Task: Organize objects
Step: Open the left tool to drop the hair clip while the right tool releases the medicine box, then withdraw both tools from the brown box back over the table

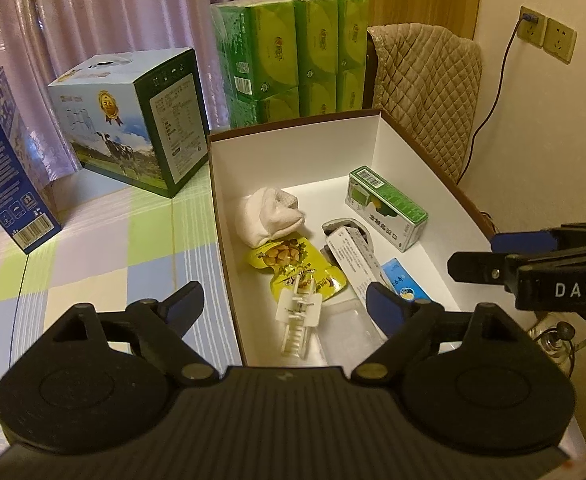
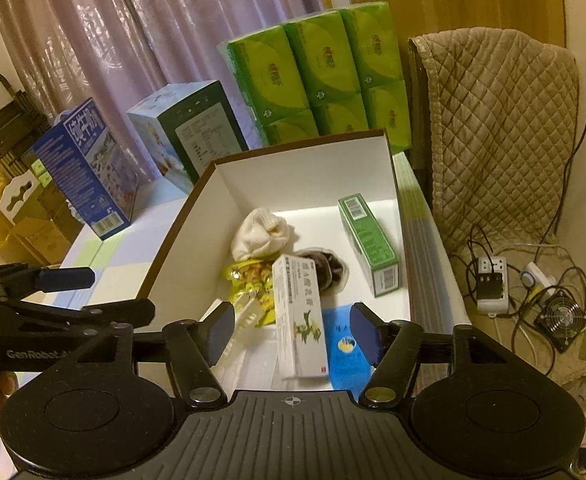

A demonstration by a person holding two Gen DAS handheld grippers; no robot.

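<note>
Both grippers, left (image 1: 283,304) and right (image 2: 291,326), hover with jaws wide apart and empty above the white cardboard box (image 1: 421,156) holding a green carton (image 1: 389,206) and rolled sock (image 1: 267,216).

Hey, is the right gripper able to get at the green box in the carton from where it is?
Probably yes. The right gripper is open above the carton, and the green box lies by itself with nothing on top; the white box sits nearer but off to its side.

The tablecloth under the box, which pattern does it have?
Pastel checks on the tablecloth: green, lilac, blue, cream; clearest in left wrist view.
</note>
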